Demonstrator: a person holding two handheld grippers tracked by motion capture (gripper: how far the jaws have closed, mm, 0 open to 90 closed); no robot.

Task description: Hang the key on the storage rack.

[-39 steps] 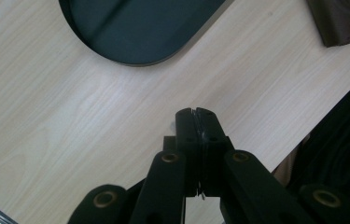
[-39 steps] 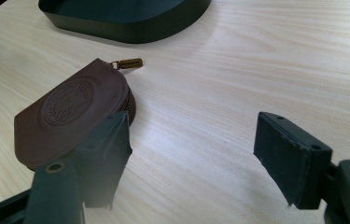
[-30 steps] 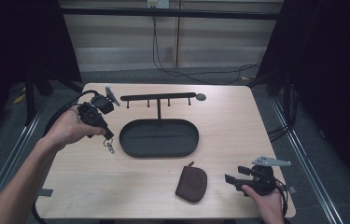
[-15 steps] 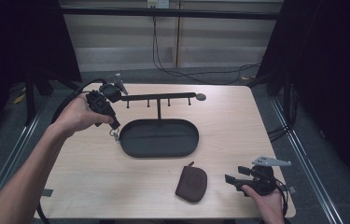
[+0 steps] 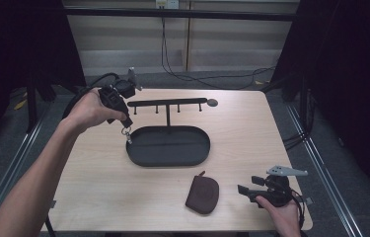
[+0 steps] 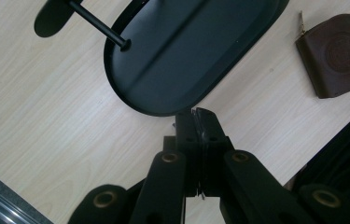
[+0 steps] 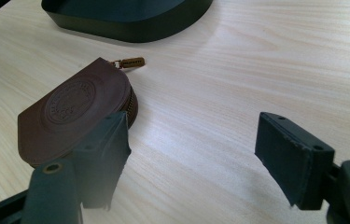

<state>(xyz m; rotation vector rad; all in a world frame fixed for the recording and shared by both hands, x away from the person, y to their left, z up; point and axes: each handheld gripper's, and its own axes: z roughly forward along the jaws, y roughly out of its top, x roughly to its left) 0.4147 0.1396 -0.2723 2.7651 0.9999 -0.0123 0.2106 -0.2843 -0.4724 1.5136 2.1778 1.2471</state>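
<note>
My left gripper hangs above the table by the left end of the black hook rack. It is shut on a small metal key ring that dangles over the left rim of the black oval tray. In the left gripper view the jaws are pressed together above the tray's edge. A brown zip pouch lies flat in front of the tray. My right gripper rests low at the front right, open, its left fingertip just short of the pouch and nothing between the jaws.
The rack stands on a post at the tray's far side, with several pegs under its bar and a round disc at its right end. Cables trail off the table's far left corner. Bare wood lies to the right of the tray.
My left gripper has risen and moved right and away, from the table's left side to the rack's left end, carrying the key ring. The right gripper has stayed put.
</note>
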